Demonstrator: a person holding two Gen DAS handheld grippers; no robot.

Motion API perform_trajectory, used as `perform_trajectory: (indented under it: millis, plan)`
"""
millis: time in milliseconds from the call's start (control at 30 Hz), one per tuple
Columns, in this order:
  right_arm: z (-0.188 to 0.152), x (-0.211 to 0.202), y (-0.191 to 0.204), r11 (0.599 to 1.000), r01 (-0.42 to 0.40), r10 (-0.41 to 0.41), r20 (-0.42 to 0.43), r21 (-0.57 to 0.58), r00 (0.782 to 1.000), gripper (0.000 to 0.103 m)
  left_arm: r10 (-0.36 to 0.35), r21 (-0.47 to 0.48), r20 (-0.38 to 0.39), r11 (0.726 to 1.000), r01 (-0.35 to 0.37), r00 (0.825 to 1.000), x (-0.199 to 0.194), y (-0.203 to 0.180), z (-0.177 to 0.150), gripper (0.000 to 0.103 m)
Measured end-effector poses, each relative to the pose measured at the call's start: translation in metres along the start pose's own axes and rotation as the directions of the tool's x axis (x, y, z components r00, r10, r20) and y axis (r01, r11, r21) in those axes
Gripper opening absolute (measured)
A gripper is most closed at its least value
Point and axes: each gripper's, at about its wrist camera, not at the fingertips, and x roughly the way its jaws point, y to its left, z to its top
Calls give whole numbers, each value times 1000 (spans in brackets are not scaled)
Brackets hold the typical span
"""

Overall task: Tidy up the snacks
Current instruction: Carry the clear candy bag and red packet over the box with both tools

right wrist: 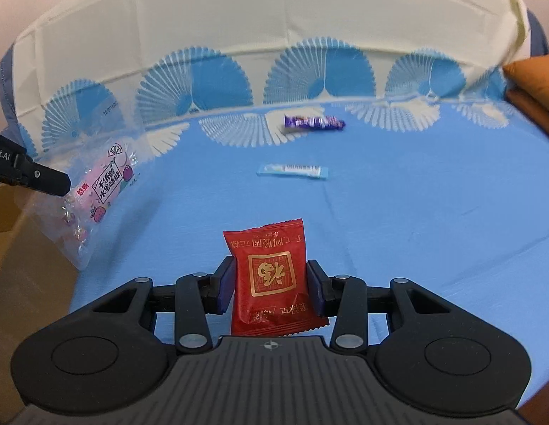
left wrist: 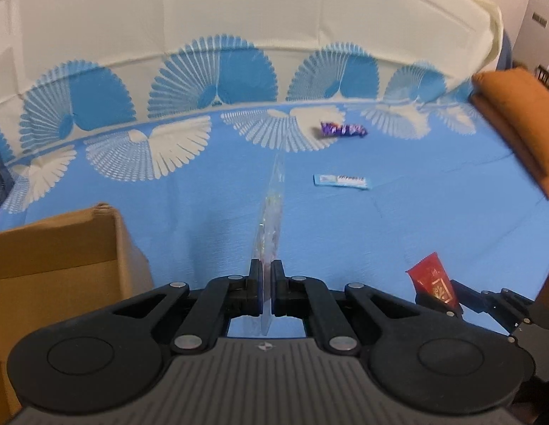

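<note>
The cardboard box (left wrist: 58, 258) sits at the left edge of the blue cloth (left wrist: 433, 219). Right of the box, the left gripper (left wrist: 266, 276) pinches a clear candy bag (right wrist: 97, 191) edge-on, lifted off the cloth. Further right, the right gripper (right wrist: 270, 283) clamps a red packet (right wrist: 270, 276) — beyond it lie a pale blue stick (right wrist: 292, 170) and a purple bar (right wrist: 313, 122).
</note>
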Motion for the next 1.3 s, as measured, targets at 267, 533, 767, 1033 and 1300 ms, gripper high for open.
perform_trajectory:
  millis: [267, 533, 767, 1033, 1300]
  plan:
    - [16, -69, 48, 996, -80, 85, 93, -49, 992, 45, 8, -72, 122, 997, 0, 992, -104, 43, -18, 4]
    - [15, -113, 122, 963, -243, 254, 86, -116, 963, 45, 141, -152, 163, 982, -116, 976, -181, 107, -62, 4]
    - [8, -127, 182, 925, -326, 338, 37, -194, 940, 45, 207, -246, 101, 953, -177, 973, -204, 160, -104, 4]
    - [7, -129, 220, 901, -354, 365, -6, -251, 931, 45, 209, -283, 56, 941, -185, 976, -203, 189, -134, 4]
    - [5, -122, 240, 886, -369, 376, -32, -280, 926, 45, 199, -277, 42, 944, -180, 979, -192, 194, -138, 4]
